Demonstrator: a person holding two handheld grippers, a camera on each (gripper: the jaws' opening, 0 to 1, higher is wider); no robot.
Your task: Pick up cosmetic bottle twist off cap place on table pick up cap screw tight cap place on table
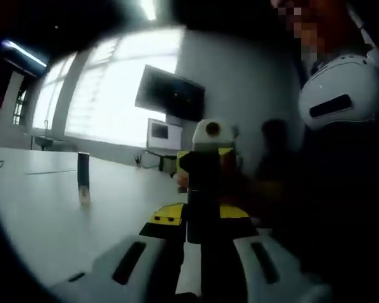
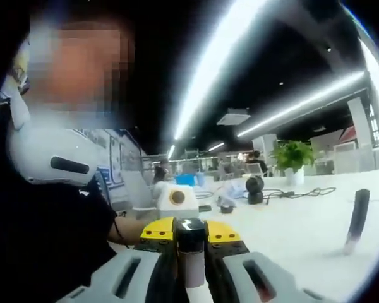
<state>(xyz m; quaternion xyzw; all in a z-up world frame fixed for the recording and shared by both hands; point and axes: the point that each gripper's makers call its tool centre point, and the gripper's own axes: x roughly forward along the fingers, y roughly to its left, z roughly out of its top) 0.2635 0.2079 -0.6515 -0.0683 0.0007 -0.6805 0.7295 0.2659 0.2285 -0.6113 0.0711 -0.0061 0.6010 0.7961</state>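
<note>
In the left gripper view my left gripper (image 1: 202,237) is shut on the cosmetic bottle (image 1: 202,202), which looks like a dark upright column against the light. The right gripper faces it from just behind the bottle. In the right gripper view my right gripper (image 2: 191,255) is shut on the same bottle (image 2: 191,270). Its pale body sits between the pads and its black cap (image 2: 190,233) is level with the yellow fingertips (image 2: 156,231). The bottle is held above the white table (image 1: 44,214).
A second slim dark tube (image 1: 83,177) with a pale base stands on the table; the right gripper view shows this tube (image 2: 356,221) too. A person in dark clothes (image 2: 44,233) is close by. Far off are a wall monitor (image 1: 170,95), cables and a potted plant (image 2: 293,158).
</note>
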